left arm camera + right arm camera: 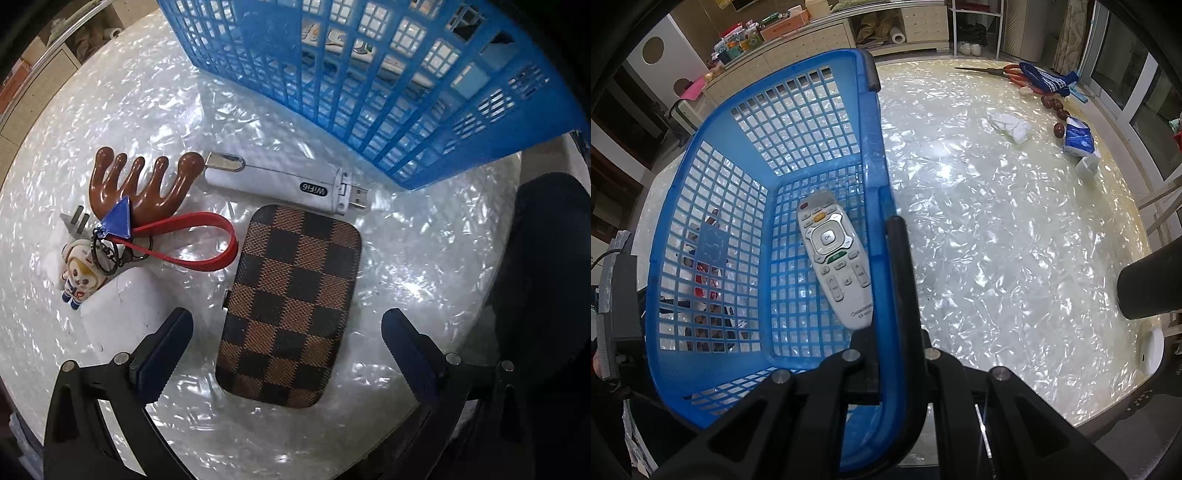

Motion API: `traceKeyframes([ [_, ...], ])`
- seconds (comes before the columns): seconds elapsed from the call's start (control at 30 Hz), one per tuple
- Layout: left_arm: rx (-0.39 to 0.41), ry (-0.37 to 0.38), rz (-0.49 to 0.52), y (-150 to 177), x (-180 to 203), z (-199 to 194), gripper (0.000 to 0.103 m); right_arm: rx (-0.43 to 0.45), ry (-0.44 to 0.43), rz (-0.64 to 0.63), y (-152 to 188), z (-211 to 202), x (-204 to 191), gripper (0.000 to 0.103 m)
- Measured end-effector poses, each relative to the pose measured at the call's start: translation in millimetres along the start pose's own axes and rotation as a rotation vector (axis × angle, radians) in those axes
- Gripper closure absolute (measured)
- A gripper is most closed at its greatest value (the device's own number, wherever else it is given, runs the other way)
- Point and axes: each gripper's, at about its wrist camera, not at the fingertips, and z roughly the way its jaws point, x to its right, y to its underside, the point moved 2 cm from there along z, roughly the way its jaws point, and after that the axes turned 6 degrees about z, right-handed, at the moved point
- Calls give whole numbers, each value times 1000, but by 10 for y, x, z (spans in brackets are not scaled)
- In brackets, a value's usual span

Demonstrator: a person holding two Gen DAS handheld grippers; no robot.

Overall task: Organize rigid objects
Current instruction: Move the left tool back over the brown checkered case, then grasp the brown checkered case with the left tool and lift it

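In the left wrist view, the left gripper points down at the table with its jaws spread wide, one dark-blue finger at lower left of the frame and one at lower right. Between them, untouched, lies the flat brown-and-black checkered case with rounded corners, filling the centre and lower middle of the frame on the pearly white glossy tabletop.

The case looks stiff, slim and fairly light, and its woven-looking cover should give the pads some bite. The long sides are the place to take it. The jaws already straddle them. Because it lies flat on a slick surface, the pads probably need to reach right down to the table, or it may skid.

Just above it lies a white WiFi USB dongle. At centre left sit a brown glossy antler-shaped comb and a red strap keychain with a small figurine.

In the right wrist view, the right gripper pinches the rim of the blue plastic lattice basket, jaws pressed onto it. A white remote control already lies inside, at frame centre.
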Motion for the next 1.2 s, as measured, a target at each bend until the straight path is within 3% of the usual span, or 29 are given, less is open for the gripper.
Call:
traceKeyframes([
  [0.13,-4,-5,-2,-4,-51,55,2,-2,1,-3,2,-3,-7,99],
  [0.37,3,-27,1,-80,-93,53,20,-2,0,-1,7,-2,0,99],
  [0.57,19,-26,-21,-118,-90,22,31,-1,2,3,8,15,-2,99],
  [0.83,21,-27,-110,32,-85,-64,31,-4,-4,4,4,19,14,98],
  [1.2,131,-38,-208,241,-171,-640,31,3,-3,15,4,-10,28,98],
])
